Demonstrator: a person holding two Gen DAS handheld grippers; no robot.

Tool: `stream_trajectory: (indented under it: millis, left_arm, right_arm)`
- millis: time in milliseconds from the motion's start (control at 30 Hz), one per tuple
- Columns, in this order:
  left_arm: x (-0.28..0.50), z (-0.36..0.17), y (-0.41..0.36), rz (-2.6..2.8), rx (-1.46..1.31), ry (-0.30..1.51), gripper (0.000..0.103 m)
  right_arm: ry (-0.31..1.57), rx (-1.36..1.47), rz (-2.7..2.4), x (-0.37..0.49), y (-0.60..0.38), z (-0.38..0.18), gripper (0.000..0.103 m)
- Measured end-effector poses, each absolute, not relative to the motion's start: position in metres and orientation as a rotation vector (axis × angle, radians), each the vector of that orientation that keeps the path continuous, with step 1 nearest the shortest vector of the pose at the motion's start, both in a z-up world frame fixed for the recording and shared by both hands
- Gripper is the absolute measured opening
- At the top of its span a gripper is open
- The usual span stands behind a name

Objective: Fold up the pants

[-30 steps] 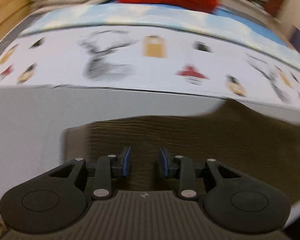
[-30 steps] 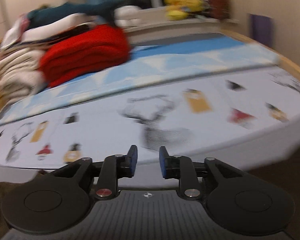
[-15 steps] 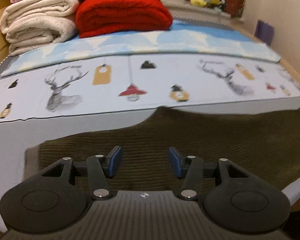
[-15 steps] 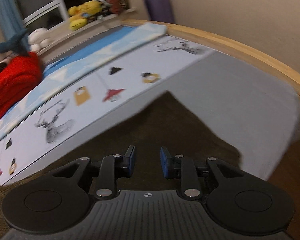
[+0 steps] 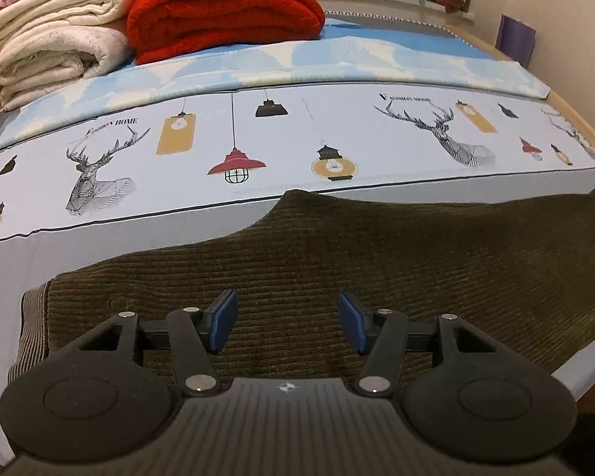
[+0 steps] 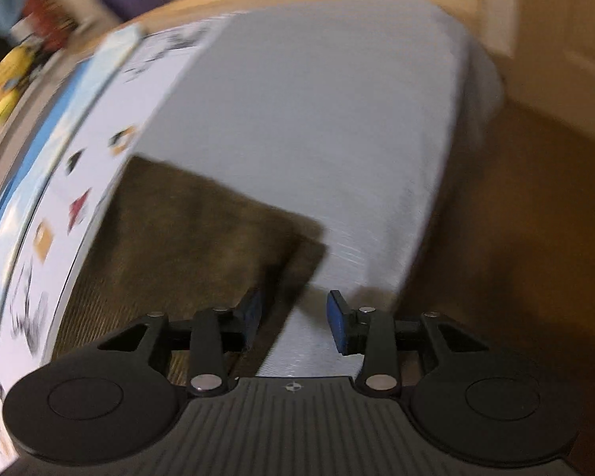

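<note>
Straddling the pants (image 6: 186,238) corner, right gripper (image 6: 293,319) gapes.

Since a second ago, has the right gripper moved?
Yes. The right gripper swung rightward: the red blanket has nearly left its view, and it now hangs open over the pants' end.

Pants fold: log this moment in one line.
left gripper open over pants waistband | right gripper open at hem edge | pants flat on bed
</note>
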State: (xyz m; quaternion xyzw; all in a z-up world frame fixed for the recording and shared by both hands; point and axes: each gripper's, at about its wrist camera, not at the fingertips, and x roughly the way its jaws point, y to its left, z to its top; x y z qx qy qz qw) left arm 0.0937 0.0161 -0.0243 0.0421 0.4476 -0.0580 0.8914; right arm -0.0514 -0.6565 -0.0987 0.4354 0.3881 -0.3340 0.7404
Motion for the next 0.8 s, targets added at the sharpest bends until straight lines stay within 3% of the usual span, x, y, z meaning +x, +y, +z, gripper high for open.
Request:
stream_trajectory:
  millis: [333,533,800]
  left_arm:
    - [0.094,-0.03,0.01,-0.144,0.15,0.924,0.062]
    - [0.096,-0.031,0.015,-0.13,0.156,0.921,0.062]
    - [0.096,-0.032,0.008,-0.149,0.174,0.92,0.062]
  right_arm:
    - [0.745,1.128,-0.714,-0.041,-0.667,-0.112,0.039]
    - [0.624,1.156,-0.805,-0.057,-0.664,-0.093,0.041]
    - [0.729,1.145,-0.757,-0.031,-0.663,-0.112,0.042]
